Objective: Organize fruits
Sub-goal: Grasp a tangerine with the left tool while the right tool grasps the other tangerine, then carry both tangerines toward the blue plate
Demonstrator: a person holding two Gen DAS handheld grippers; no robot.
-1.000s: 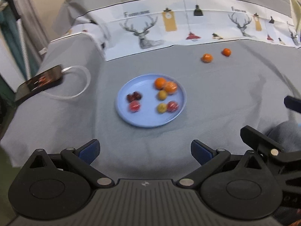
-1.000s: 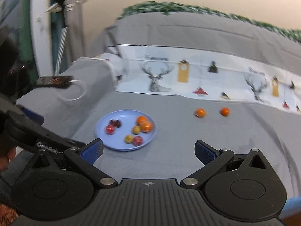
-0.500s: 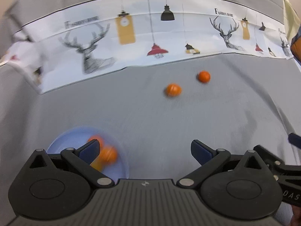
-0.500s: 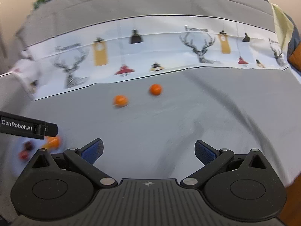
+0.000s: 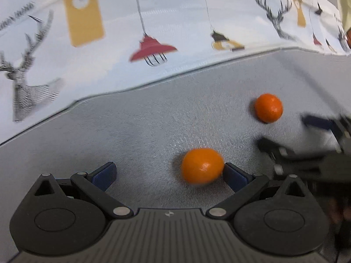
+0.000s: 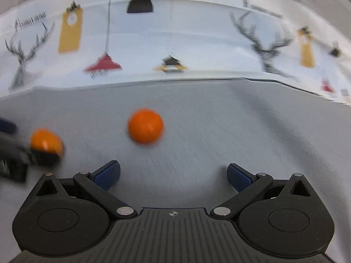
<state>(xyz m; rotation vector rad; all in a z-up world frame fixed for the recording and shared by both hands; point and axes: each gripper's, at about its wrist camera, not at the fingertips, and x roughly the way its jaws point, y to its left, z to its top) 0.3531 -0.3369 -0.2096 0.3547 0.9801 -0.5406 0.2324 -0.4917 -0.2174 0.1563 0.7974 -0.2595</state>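
Our left gripper is spread wide and holds nothing, with the near orange on the grey cloth just ahead, against its right-hand fingertip. Our right gripper is equally wide and bare; the far orange lies ahead of its left finger, apart from it.

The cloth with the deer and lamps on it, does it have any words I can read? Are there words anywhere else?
Printed cloth, right wrist view: dark lettering top right and far left, too blurred to read.
Printed cloth, left wrist view: lettering at the left edge and top right, also too blurred.
Left gripper seen from the right wrist view: a small white mark, unreadable.
Nothing else carries text.
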